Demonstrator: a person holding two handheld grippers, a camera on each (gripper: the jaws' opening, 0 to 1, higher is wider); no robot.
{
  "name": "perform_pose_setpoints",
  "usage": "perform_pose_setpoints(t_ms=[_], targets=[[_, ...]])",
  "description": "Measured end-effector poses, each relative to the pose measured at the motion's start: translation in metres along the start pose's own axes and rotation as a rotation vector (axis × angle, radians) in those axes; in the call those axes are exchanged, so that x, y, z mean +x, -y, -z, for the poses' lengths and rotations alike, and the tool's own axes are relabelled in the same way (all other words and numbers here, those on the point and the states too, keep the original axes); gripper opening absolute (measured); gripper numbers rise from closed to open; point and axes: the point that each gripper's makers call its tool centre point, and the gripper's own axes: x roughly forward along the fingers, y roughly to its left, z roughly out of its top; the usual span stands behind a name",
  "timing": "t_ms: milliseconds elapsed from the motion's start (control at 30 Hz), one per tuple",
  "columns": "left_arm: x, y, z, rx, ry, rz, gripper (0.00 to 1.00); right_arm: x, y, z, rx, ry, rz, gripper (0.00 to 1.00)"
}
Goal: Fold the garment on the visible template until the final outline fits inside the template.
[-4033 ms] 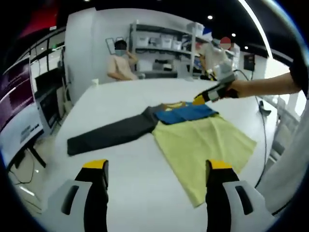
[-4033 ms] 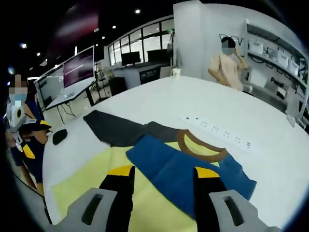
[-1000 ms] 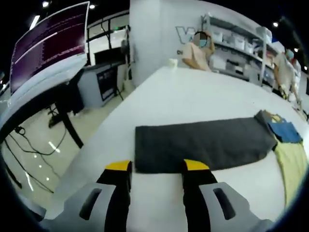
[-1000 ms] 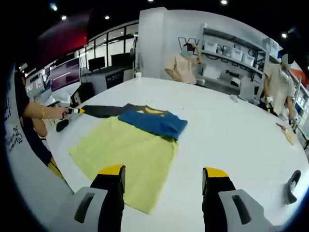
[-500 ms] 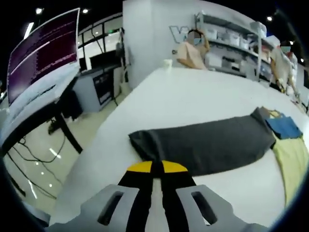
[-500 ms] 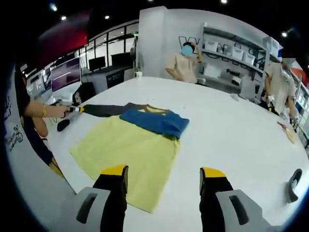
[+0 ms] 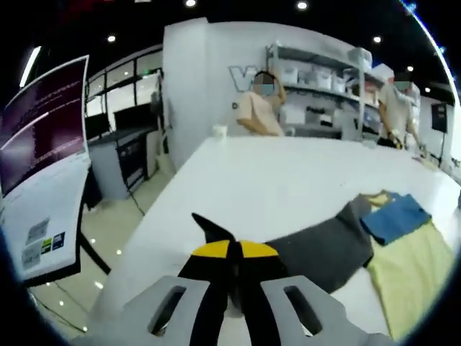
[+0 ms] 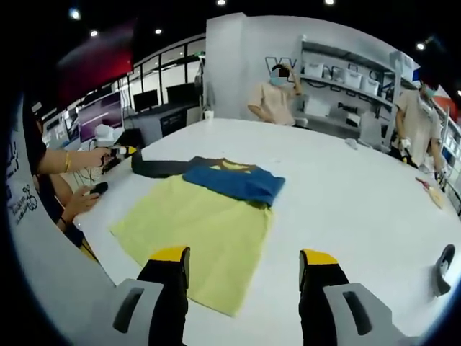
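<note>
Left gripper view puts the left gripper up close, jaws pressed together on the cuff of the dark sleeve, lifted off the white table; the pinched cloth is mostly hidden behind the jaws. Right gripper view takes in the whole shirt (yellow body, blue sleeve folded across the chest) lying near the table's left edge, with bare tabletop to the shirt's right. No template outline can be made out. The right gripper hangs over the shirt's hem, jaws wide apart, holding nothing.
</note>
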Motion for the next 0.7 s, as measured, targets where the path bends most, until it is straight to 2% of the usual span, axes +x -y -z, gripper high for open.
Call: perform_pose_setpoints(t_ms=[133,267,467,567,700], targets=[[0.008,0.026,-0.032,0.042,0.046,0.065,0.0,-0.003,0.002,0.0,0.012,0.013,-0.001,0.59],[0.01,0.049,-0.055,0.051,0.086,0.105,0.0,-0.006,0.001,0.001,0.021,0.022,-0.002,0.59],[0.009,0.083,-0.077,0.058,0.119,0.171,0.0,-0.012,0.003,0.006,0.031,0.019,-0.004,0.59],[0.004,0.113,-0.094,0.073,0.142,0.222,0.0,-0.015,0.007,0.007,0.04,0.022,-0.001,0.59],[0.01,0.131,-0.107,0.087,0.164,0.258,0.0,-0.017,0.009,0.007,0.048,0.032,0.003,0.6]])
